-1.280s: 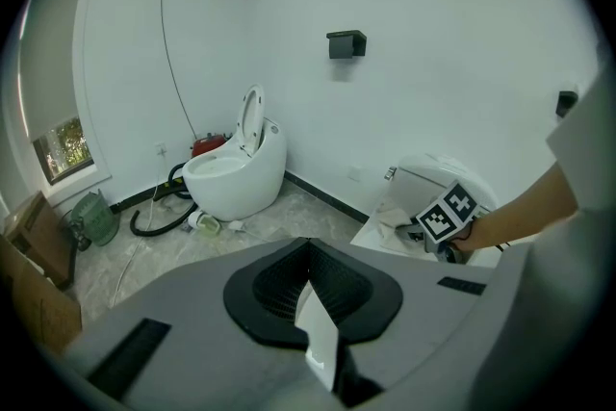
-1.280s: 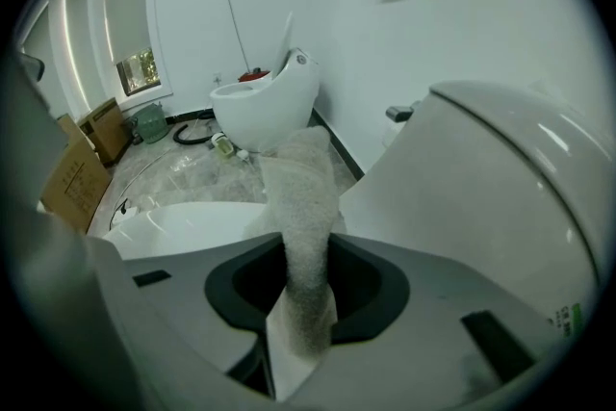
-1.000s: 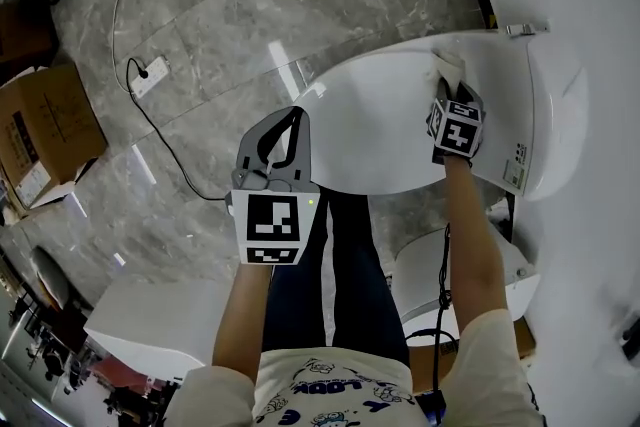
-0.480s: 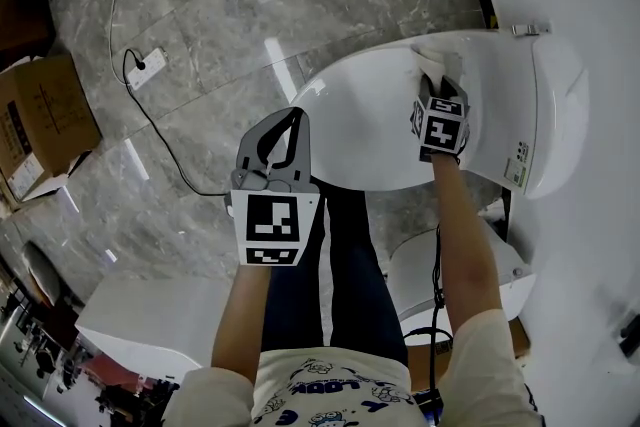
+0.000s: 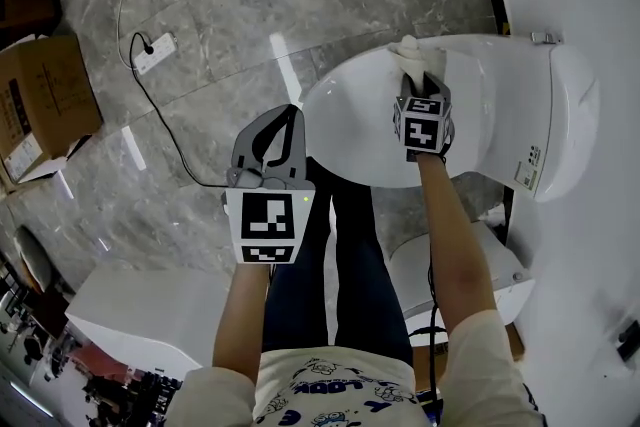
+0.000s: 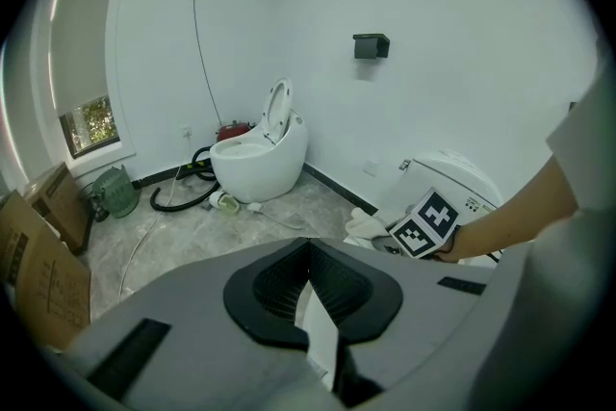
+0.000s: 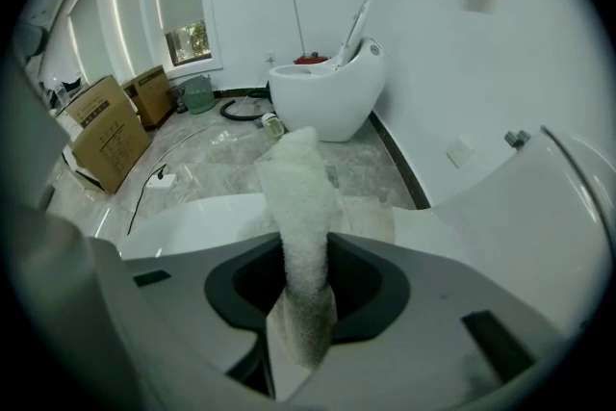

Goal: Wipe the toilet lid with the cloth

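- While its jaws clench on the cloth [image 7: 298,207], the right gripper [image 7: 306,289] is held over the toilet lid [image 7: 183,221].
- Cloth: white and fluffy, a strip running up between both jaws, with its free end bunched past the tips.
- Cloth, head view [image 5: 408,57]: lies on the lid's [image 5: 350,130] far edge, just ahead of the right gripper [image 5: 417,87].
- Left gripper [image 5: 288,120]: jaws closed together with nothing between them, held above the grey stone floor [image 5: 230,5], well apart from the lid's near rim.
- Left gripper, own view [image 6: 310,289]: looks across toward the cloth and the right gripper's marker cube.
- Second toilet [image 6: 258,149]: stands by the far wall, seat raised.
- Cardboard box [image 5: 45,110] and power strip [image 5: 155,55]: on the floor to the left.
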A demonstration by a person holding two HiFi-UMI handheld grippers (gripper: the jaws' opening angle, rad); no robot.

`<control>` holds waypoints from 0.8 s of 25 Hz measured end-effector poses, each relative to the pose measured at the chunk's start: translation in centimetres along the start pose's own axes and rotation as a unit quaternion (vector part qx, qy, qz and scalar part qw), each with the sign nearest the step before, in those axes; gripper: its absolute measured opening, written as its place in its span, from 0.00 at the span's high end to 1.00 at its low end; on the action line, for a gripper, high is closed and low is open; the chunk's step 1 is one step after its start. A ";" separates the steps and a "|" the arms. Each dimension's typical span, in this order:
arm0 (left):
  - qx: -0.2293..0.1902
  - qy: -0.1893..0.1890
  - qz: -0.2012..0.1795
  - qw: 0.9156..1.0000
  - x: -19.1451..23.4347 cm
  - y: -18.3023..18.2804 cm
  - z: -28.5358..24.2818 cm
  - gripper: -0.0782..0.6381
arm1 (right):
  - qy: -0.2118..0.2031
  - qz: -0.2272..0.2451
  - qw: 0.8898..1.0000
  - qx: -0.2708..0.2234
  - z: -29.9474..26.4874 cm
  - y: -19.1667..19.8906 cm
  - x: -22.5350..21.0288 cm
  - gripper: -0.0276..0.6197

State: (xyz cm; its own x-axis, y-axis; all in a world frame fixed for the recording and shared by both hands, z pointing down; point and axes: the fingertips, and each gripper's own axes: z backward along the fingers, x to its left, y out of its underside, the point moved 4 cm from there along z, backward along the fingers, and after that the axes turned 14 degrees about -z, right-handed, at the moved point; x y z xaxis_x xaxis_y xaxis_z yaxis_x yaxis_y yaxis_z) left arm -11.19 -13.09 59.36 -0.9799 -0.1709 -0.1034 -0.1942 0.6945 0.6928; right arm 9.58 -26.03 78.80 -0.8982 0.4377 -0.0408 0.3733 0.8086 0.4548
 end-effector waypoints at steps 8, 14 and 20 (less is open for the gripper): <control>0.007 -0.025 0.019 0.999 2.2 2.6 2.0 0.89 | -0.024 0.032 0.999 0.008 -0.3 1.0 4.6 0.80; 0.005 -0.037 0.028 0.999 3.7 3.7 3.3 0.89 | -0.043 0.053 0.997 0.017 0.0 1.9 8.9 0.80; 0.004 -0.047 0.040 0.998 4.3 4.9 4.4 0.89 | -0.073 0.079 0.994 0.024 0.3 3.3 12.7 0.80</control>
State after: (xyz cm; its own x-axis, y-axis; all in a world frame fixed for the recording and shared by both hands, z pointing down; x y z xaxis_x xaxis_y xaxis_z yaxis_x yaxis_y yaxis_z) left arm -16.53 -7.34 59.19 -0.9922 -0.0488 -0.1147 -0.1153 0.7094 0.6953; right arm -0.57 -17.69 79.48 -0.7855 0.6102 -0.1029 0.5205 0.7415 0.4234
